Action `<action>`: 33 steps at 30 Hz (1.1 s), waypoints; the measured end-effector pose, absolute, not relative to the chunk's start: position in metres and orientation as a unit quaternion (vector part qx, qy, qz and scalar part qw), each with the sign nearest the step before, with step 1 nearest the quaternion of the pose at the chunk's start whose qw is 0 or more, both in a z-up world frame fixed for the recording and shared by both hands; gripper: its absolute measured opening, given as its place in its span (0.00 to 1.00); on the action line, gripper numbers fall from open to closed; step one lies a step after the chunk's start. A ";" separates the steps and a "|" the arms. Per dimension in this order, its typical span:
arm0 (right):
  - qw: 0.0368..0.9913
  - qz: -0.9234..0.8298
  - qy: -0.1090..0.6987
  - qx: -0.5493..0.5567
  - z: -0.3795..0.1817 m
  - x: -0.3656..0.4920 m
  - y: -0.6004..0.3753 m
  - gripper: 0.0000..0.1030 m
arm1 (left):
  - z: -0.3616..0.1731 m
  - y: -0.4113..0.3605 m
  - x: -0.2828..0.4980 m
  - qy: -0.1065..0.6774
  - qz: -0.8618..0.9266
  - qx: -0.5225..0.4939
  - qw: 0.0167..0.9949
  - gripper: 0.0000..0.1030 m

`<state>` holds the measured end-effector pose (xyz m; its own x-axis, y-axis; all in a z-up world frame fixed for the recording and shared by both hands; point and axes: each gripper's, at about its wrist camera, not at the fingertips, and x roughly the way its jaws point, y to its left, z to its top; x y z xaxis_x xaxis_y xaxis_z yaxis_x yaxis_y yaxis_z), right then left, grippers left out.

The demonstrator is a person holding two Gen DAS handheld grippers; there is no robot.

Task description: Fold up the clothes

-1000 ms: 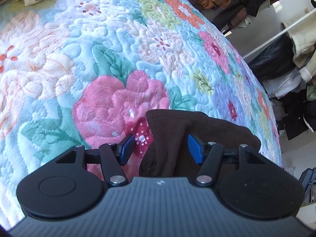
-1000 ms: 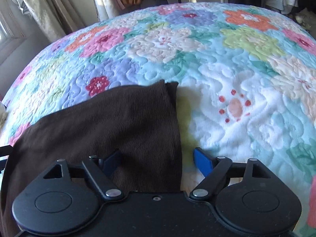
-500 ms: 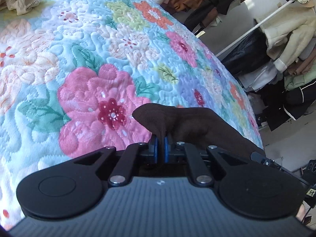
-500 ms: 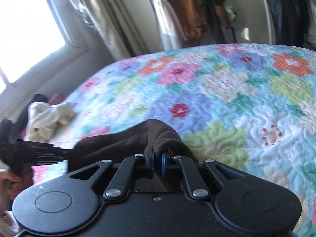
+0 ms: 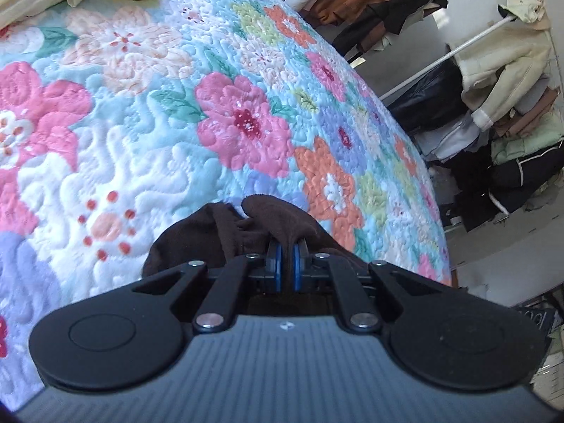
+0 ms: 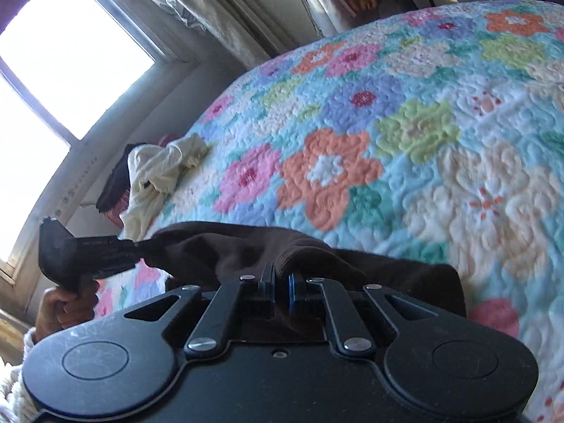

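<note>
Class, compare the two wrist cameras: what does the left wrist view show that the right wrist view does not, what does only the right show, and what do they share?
Only the left wrist view shows the clothes rail hung with a cream jacket beside the bed.

Only the right wrist view shows the window, a hand gripping the left tool from the side, and dark clothing behind the cream pile.

Both show the flowered quilt, the brown garment pinched in a shut tool, left tool or right tool, and crumpled cream clothes.
</note>
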<state>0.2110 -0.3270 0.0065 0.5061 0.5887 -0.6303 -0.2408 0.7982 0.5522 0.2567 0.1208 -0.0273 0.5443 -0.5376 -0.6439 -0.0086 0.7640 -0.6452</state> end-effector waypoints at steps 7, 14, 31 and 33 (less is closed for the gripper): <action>0.835 0.185 0.481 0.192 -0.030 0.195 -0.317 0.14 | -0.072 0.107 0.242 0.523 -0.126 -0.244 0.807 0.08; 0.853 0.199 0.455 0.162 0.019 0.151 -0.307 0.43 | -0.027 0.097 0.213 0.516 -0.110 -0.152 0.836 0.31; 0.844 0.189 0.484 0.137 0.108 0.056 -0.341 0.54 | 0.013 0.178 0.130 0.536 -0.069 -0.162 0.826 0.50; 0.840 0.188 0.489 0.141 0.107 0.051 -0.345 0.54 | 0.012 0.178 0.124 0.542 -0.075 -0.158 0.822 0.50</action>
